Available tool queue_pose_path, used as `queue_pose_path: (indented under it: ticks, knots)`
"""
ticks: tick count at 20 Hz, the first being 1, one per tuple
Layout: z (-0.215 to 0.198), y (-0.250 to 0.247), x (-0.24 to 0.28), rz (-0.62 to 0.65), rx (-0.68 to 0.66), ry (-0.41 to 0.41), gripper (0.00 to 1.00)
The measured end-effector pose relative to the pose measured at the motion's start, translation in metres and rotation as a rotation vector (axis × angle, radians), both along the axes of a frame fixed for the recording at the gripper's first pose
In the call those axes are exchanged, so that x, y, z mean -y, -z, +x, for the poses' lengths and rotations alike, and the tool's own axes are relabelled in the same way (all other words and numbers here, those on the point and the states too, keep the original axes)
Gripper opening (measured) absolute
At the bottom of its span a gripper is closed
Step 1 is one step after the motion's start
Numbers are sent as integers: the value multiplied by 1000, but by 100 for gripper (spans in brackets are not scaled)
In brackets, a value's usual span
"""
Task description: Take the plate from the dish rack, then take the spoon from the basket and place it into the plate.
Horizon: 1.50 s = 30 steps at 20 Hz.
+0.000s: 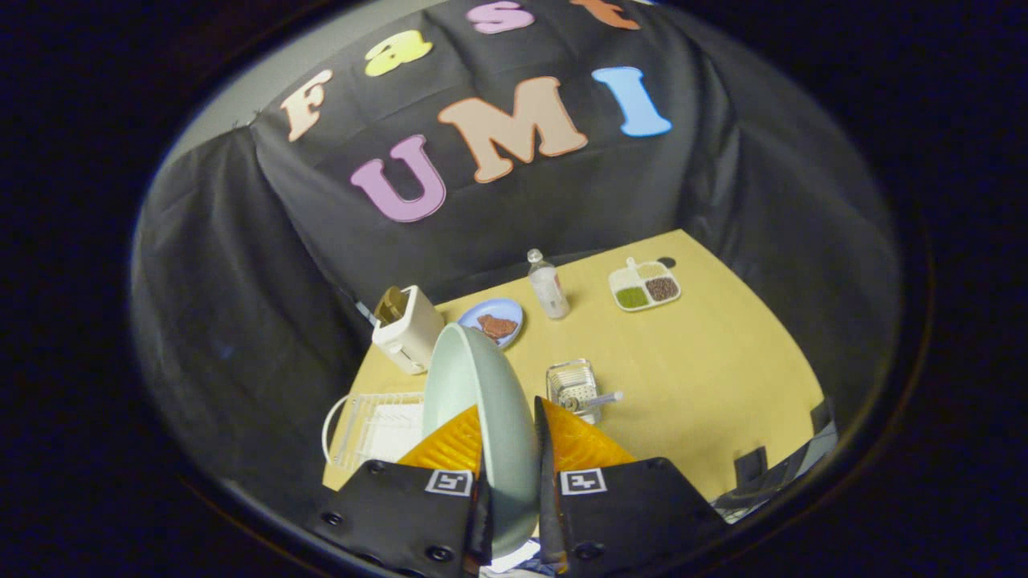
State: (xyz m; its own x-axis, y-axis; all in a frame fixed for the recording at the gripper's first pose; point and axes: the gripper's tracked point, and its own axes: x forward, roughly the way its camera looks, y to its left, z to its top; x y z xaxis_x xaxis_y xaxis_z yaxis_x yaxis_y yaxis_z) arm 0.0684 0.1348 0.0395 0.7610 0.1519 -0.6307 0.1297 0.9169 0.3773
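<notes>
tool [510, 449]: two black flat housing blocks side by side, each with square black-white fiducial tag on inner top corner. round screw heads along lower edges. ribbed wedge-shaped fingers [450, 445] project forward from blocks.

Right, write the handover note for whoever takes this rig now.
Tool: shut on the plate, both fingers pressing its rim, the plate held on edge between them, above the table.
Dish rack: on the table just beyond the fingers, to the plate's left; the plate is out of it.
Basket: on the table just ahead of the fingers, right of the plate, with the spoon in it, handle sticking out.
Done: plate taken from the rack.
Left: set the plate flat on the table, release it, take the spoon from the basket and put it in the plate.
</notes>
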Motion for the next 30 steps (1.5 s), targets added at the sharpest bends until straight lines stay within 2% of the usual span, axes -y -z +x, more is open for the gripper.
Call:
queue_pose_path:
  ticks: [2,5,10,17,25,30]
  knots:
    - [-23,21,30,54,-3,13,25]
    - [-51,69,65,50,-26,22,25]
    - [-74,136,64,167,-85,4,25]
    - [-58,220,68,260,-159,13,26]
    - [-38,265,64,259,-188,20,26]
    - [-32,274,57,329,-187,4,26]
